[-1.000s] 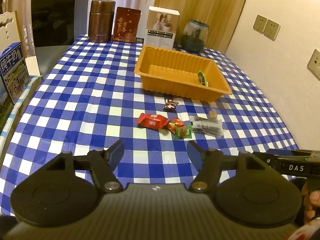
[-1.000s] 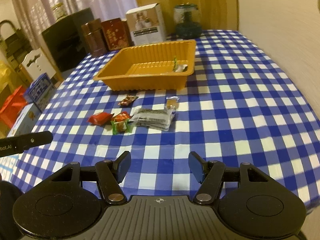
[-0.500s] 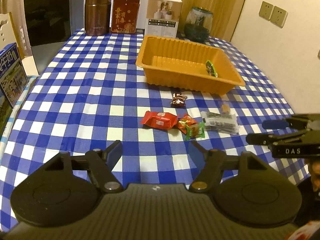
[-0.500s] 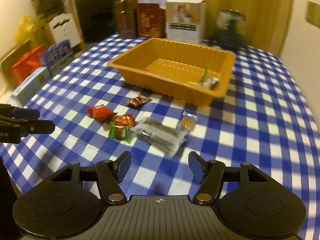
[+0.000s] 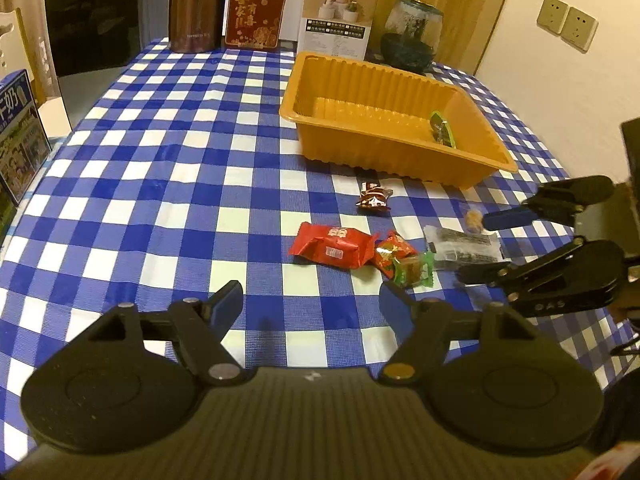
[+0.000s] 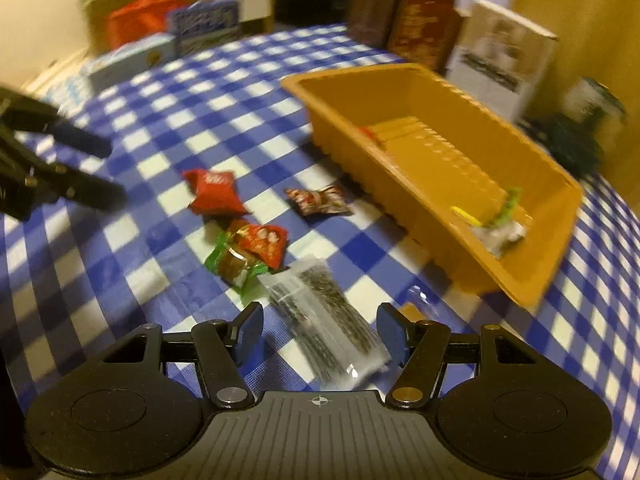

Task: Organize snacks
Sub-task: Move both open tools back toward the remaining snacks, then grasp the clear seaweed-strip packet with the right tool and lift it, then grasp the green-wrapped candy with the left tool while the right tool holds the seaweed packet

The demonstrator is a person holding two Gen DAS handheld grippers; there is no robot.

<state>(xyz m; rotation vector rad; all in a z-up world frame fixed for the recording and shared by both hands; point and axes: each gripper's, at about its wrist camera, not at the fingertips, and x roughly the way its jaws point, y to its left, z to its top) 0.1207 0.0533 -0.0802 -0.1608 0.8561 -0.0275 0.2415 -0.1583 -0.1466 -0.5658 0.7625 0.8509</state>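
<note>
Right claw [image 6: 319,334] is spread wide, straddling the clear seaweed packet [image 6: 324,326] lying flat on the counter [image 6: 168,128], apparently lined up to pinch it. Left claw [image 5: 312,306] hangs open and empty; orange tray [image 6: 532,292] sits just ahead-right of the right claw.

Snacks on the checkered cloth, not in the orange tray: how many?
6: red packet, orange-red candy, green candy, dark seaweed pack between the right gripper fingers, brown candy near the tray, small clear-wrapped biscuit.
</note>
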